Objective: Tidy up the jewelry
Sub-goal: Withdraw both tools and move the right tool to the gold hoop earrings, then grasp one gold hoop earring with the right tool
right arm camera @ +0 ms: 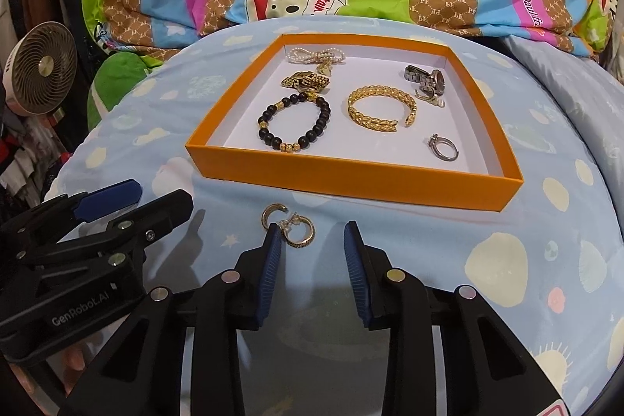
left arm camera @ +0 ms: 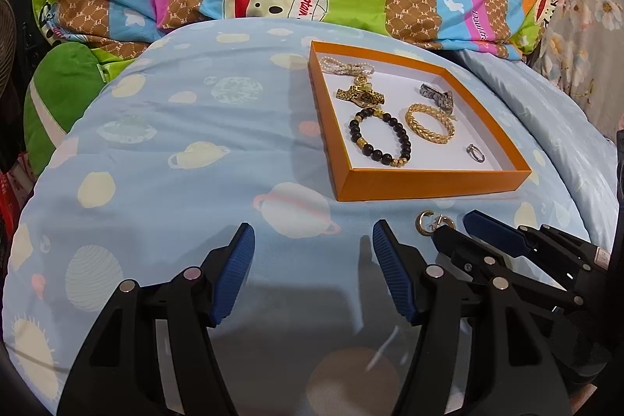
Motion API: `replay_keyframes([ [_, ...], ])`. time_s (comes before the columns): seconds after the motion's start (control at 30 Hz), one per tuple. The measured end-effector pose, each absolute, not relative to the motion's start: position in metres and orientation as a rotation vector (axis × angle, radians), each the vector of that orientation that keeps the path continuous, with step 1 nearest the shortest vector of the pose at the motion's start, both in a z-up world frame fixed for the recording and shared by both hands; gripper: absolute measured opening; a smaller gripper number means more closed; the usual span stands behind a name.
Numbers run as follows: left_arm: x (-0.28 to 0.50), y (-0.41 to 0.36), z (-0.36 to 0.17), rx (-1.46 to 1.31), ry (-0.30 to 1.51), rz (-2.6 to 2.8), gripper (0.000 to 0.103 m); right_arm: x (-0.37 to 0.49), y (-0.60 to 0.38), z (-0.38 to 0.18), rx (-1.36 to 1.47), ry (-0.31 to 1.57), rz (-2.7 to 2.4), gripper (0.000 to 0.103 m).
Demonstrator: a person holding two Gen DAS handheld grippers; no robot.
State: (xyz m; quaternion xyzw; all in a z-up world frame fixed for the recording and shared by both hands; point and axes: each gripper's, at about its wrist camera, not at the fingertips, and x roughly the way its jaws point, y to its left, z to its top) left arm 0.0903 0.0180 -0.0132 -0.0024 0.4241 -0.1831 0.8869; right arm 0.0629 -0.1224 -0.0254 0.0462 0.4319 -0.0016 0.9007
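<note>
- Just ahead of the right claw (right arm camera: 312,248), on the blue bedspread (right arm camera: 526,221), two gold hoop earrings (right arm camera: 288,227) are lying loose. One touches the tip of that claw's left finger, the other sits a bit past it.
- Right claw is open about halfway and holding nothing, so the grab isn't made yet. Only one hoop is anywhere near the gap between the fingers.
- Left claw (left arm camera: 314,240) is wide open and empty too, hovering over bare bedspread off to the right claw's left. Looks like it's just waiting.
- Straight beyond the earrings is the orange tray (right arm camera: 351,182), its near wall just past them.
- Already in the tray: black bead bracelet (right arm camera: 296,123), gold cuff (right arm camera: 380,110), silver ring (right arm camera: 442,147), silver watch (right arm camera: 427,80), a gold watch (right arm camera: 306,80), a pearl piece (right arm camera: 316,55) at the back, plus something small and pale by the silver watch that I can't make out.
- So my guess is this is nearly done, and the hoops are the last bits still outside.
- What's left: pinch the hoops and drop them in. The near right corner beside the ring looks free.
- Thin hoops on soft fabric are fiddly, could easily slip or snag cloth.
</note>
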Motion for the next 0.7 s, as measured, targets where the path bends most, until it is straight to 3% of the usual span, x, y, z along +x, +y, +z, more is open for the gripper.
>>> replay_keyframes([
  [0.2,0.089,0.016,-0.013,0.008,0.881,-0.388,0.061,0.064,-0.121,-0.025,0.083,0.894,-0.001,0.014],
  [0.37,0.09,0.015,-0.013,0.011,0.882,-0.387,0.061,0.063,-0.123,-0.024,0.094,0.882,-0.002,0.012],
  [0.4,0.089,0.015,-0.013,0.011,0.883,-0.387,0.061,0.061,-0.125,-0.023,0.1,0.875,-0.005,0.002],
  [0.43,0.089,0.015,-0.013,0.011,0.884,-0.386,0.061,0.059,-0.127,-0.022,0.113,0.866,-0.009,0.0],
  [0.7,0.09,0.014,-0.014,0.013,0.887,-0.387,0.061,0.054,-0.136,-0.02,0.18,0.85,0.016,0.002],
])
